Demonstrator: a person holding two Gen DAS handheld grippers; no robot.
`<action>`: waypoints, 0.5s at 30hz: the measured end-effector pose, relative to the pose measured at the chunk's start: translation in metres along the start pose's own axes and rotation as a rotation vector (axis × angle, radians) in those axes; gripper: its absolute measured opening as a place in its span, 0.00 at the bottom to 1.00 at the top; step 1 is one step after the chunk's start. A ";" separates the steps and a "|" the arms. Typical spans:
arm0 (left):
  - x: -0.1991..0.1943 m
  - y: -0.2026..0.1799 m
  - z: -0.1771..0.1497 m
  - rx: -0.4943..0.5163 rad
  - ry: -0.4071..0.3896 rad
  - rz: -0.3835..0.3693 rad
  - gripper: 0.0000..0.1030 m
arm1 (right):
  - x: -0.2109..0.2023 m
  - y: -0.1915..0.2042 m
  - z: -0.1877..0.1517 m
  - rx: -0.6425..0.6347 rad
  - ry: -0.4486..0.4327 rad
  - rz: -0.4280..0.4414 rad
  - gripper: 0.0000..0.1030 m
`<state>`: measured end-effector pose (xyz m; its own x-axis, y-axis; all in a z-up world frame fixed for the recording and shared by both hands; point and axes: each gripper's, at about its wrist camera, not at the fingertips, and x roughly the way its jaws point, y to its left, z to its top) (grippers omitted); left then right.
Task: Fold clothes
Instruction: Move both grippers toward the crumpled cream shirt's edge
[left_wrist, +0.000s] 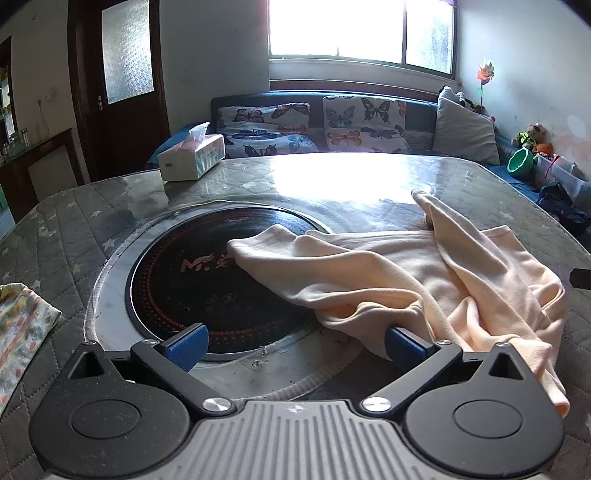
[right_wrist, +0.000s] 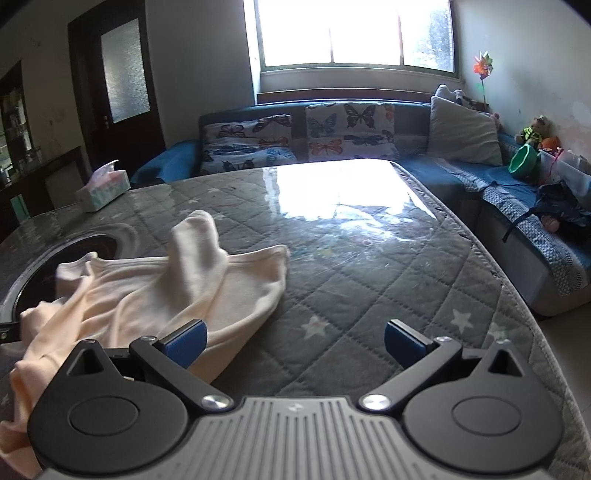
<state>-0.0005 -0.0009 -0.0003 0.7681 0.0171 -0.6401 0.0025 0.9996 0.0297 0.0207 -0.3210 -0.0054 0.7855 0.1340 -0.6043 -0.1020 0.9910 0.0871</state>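
Note:
A pale peach garment (left_wrist: 424, 280) lies crumpled on the quilted table, one sleeve stretching left over the black round cooktop (left_wrist: 207, 277). My left gripper (left_wrist: 295, 343) is open just in front of the cloth's near edge; its right blue pad (left_wrist: 402, 345) touches the fabric's hem. In the right wrist view the same garment (right_wrist: 155, 291) lies at the left, a folded flap standing up. My right gripper (right_wrist: 295, 341) is open over bare quilted table, its left pad (right_wrist: 186, 341) at the cloth's right edge. Nothing sits between either pair of fingers.
A tissue box (left_wrist: 192, 153) stands at the table's far left. A floral cloth (left_wrist: 22, 332) lies at the left edge. Behind the table (right_wrist: 369, 266) is a blue sofa (right_wrist: 480, 177) with butterfly cushions (right_wrist: 351, 129), toys and a green bowl (right_wrist: 522, 160) at right.

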 end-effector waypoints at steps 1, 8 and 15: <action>0.000 -0.002 -0.001 0.002 -0.001 0.003 1.00 | 0.000 0.000 0.000 -0.001 0.000 -0.003 1.00; -0.001 -0.007 -0.002 -0.001 0.013 -0.007 1.00 | -0.015 0.017 -0.012 -0.036 -0.010 0.026 1.00; -0.008 -0.008 -0.004 0.001 0.027 -0.033 1.00 | -0.024 0.025 -0.022 -0.057 0.005 0.062 1.00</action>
<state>-0.0093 -0.0088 0.0019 0.7499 -0.0156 -0.6613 0.0282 0.9996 0.0084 -0.0142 -0.2993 -0.0062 0.7734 0.1948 -0.6033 -0.1852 0.9795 0.0788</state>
